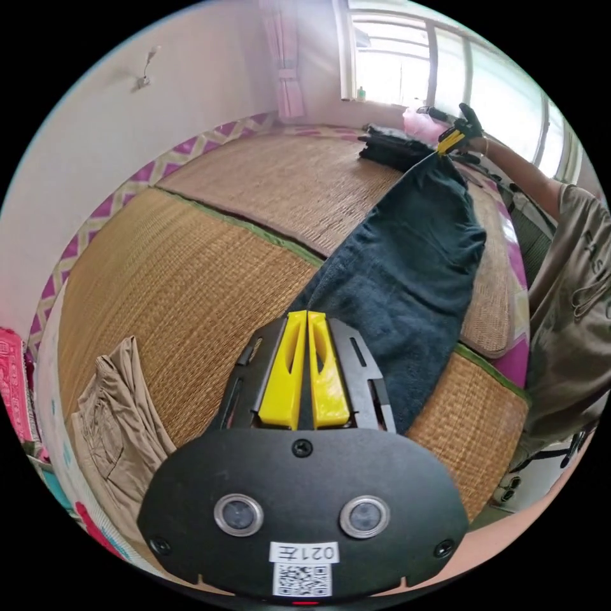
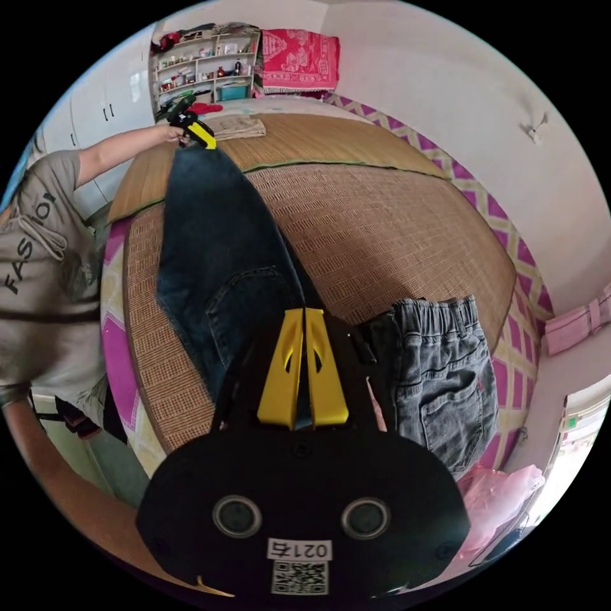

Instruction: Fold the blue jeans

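Observation:
The blue jeans (image 1: 407, 267) are stretched lengthwise between both grippers over a woven straw mat (image 1: 210, 267). In the left gripper view my left gripper (image 1: 307, 313) has its yellow jaws shut on the near end, and the right gripper (image 1: 450, 140) pinches the far end. In the right gripper view my right gripper (image 2: 304, 312) is shut on the waist end of the jeans (image 2: 216, 242), close to a back pocket. There the left gripper (image 2: 200, 133) grips the leg end far off, held in a hand.
A folded pair of grey jeans (image 2: 439, 382) lies on the mat (image 2: 382, 235) beside my right gripper, a pink plastic bag (image 2: 503, 496) past it. Khaki trousers (image 1: 108, 420) lie near my left gripper. The person's torso (image 1: 573, 305) stands at the mat's edge. Shelves (image 2: 203, 63) line one wall.

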{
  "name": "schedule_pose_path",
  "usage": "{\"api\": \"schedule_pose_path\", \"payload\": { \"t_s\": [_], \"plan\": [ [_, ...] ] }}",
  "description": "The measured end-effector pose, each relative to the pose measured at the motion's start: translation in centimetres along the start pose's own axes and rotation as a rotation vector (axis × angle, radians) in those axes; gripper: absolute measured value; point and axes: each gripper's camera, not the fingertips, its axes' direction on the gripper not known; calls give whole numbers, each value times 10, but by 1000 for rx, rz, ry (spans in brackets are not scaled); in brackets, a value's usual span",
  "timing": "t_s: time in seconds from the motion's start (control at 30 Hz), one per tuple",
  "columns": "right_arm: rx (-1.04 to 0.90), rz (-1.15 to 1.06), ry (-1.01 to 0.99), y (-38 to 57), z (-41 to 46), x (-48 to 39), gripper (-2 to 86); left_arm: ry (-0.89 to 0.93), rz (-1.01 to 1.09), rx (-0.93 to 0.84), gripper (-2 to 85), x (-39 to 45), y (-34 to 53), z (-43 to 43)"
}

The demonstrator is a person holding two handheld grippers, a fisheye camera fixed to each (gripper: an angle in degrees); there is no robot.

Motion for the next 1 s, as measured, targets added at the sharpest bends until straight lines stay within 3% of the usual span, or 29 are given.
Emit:
{"api": "schedule_pose_path", "payload": {
  "t_s": [0.23, 0.37, 0.43, 0.5, 0.53, 0.57, 0.63, 0.73, 0.87, 1.0],
  "plan": [
    [244, -81, 5, 106, -120, -136, -10, 61, 58, 312, -9, 156, 133, -213],
    [95, -87, -42, 156, -100, -234, -10, 136, -18, 304, -9, 246, 221, -224],
    [-8, -47, -42, 171, -62, -263, -10, 185, -167, 252, -9, 272, 274, -184],
    [-80, 7, -27, 185, -18, -284, -10, 240, -330, 220, -9, 272, 315, -142],
    [-92, 72, 4, 195, 6, -293, -9, 294, -424, 298, -9, 269, 345, -129],
    [53, 169, 39, 209, 1, -296, -9, 312, -466, 380, -9, 267, 361, -134],
    [71, 266, -38, 221, 1, -295, -8, 323, -587, 497, -9, 260, 409, -156],
    [89, 255, -44, 235, -15, -315, -10, 237, -605, 619, -9, 263, 443, -214],
    [273, 310, 30, 230, -32, -320, -10, 54, -624, 499, -9, 249, 429, -251],
    [259, 356, 139, 192, 1, -313, -10, 42, -713, 363, -9, 203, 396, -229]
  ]
}}
